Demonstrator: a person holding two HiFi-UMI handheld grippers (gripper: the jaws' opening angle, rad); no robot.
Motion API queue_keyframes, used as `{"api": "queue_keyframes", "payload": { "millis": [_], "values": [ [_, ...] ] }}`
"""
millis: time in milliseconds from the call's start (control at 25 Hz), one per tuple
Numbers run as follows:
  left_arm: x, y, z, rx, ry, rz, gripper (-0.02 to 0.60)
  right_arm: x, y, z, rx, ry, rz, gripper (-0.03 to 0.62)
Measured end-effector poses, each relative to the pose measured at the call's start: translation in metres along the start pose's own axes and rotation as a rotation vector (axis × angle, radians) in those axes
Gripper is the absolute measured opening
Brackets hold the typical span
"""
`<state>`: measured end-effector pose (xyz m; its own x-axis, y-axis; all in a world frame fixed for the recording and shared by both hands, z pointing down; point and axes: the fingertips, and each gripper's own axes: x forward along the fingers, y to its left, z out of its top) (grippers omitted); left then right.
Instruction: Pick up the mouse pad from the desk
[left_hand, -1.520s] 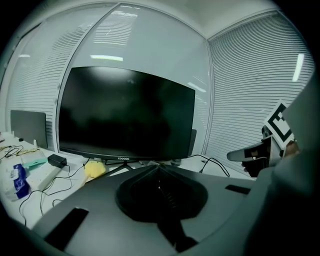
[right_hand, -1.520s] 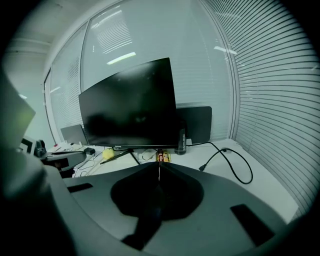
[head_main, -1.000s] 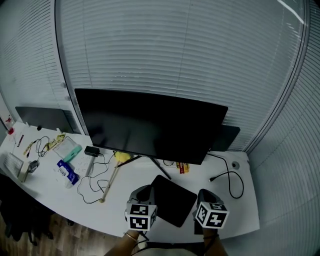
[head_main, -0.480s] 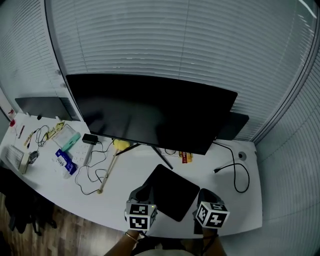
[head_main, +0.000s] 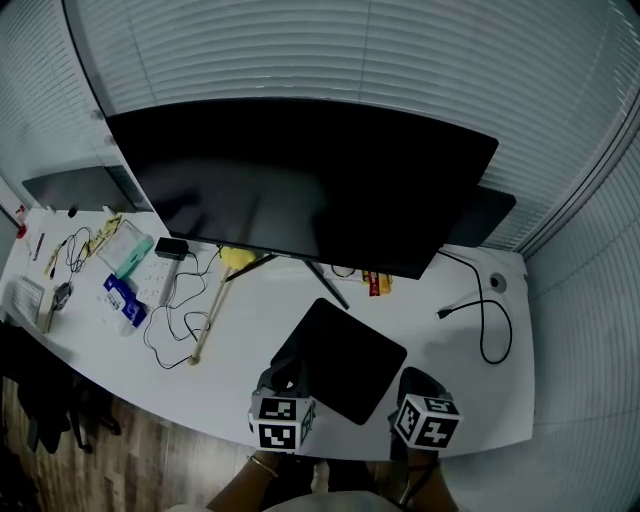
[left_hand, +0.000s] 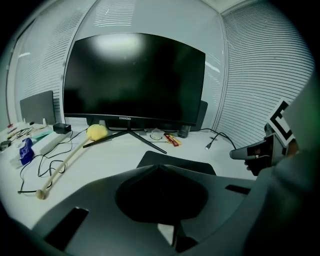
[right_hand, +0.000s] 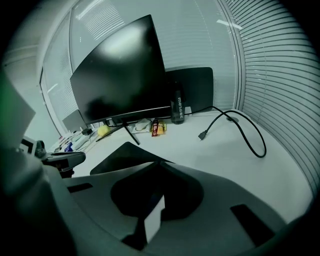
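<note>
The black mouse pad lies flat and turned cornerwise on the white desk, in front of the monitor stand. My left gripper hovers at the pad's near left corner, jaws shut and empty. In the left gripper view the mouse pad shows just beyond the closed tips. My right gripper hangs at the pad's near right side, jaws also shut with nothing in them. In the right gripper view the mouse pad lies ahead and to the left of its tips.
A wide dark monitor on a splayed stand fills the back. A black cable loops at the right. A yellow-headed stick, thin wires, a charger and small items lie left. Snack packets sit under the monitor.
Both grippers have sunk toward the desk beside the mouse pad, still shut. The pad and monitor now appear larger and closer.
</note>
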<state>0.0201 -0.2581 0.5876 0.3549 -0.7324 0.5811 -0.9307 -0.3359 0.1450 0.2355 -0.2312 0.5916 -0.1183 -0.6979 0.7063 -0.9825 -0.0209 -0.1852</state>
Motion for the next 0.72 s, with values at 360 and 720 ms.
{"api": "queue_keyframes", "payload": {
  "millis": [360,720],
  "values": [
    [0.006,0.009,0.0,0.002,0.017,0.016,0.018,0.004,-0.006,-0.003,0.009,0.011,-0.01,0.034],
    [0.012,0.019,0.001,0.006,0.026,0.018,0.02,0.012,-0.012,-0.006,0.016,0.026,-0.026,0.034]
  ]
}}
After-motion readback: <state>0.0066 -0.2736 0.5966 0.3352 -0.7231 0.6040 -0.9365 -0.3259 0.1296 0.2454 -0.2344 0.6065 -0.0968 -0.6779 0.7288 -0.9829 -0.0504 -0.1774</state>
